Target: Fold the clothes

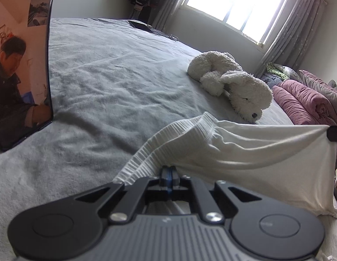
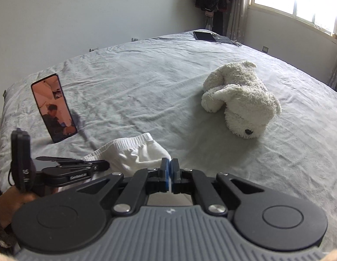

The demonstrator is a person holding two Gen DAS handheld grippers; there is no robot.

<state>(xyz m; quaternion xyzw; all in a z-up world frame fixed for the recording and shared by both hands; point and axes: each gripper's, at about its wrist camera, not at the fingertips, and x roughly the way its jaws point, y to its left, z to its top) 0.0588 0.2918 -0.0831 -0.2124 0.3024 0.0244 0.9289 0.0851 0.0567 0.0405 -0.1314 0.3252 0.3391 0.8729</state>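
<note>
Left gripper [image 1: 169, 170]: its two fingers are pressed tight together on the white cloth, pinching one corner of it by the ribbed band.
Right gripper [image 2: 170, 169]: its fingers are squeezed together too, with a thin bit of the white cloth caught between the blue pads.
White cloth [image 1: 244, 152]: a small white piece of clothing with a stretchy ribbed band. It hangs between the two grippers, pulled out wide, at the near side of the bed. Its lower part sags down toward the sheet.
Bed [image 2: 146, 82]: big, covered with a wrinkly gray sheet.
Toy dog [image 2: 240, 100]: fluffy and white, lying on its side on the bed, to the right of the cloth and farther away, well apart from it.
Phone [image 2: 54, 108]: standing up on the left side of the bed, tilted a little, with its screen lit and showing a person.
Tablet [image 2: 205, 35]: dark and flat, at the far edge of the bed.
Window [image 1: 235, 2]: bright, far away on the right, with gray curtains.
Pink blanket [image 1: 299, 102]: rolled up at the far right, past the toy dog.
</note>
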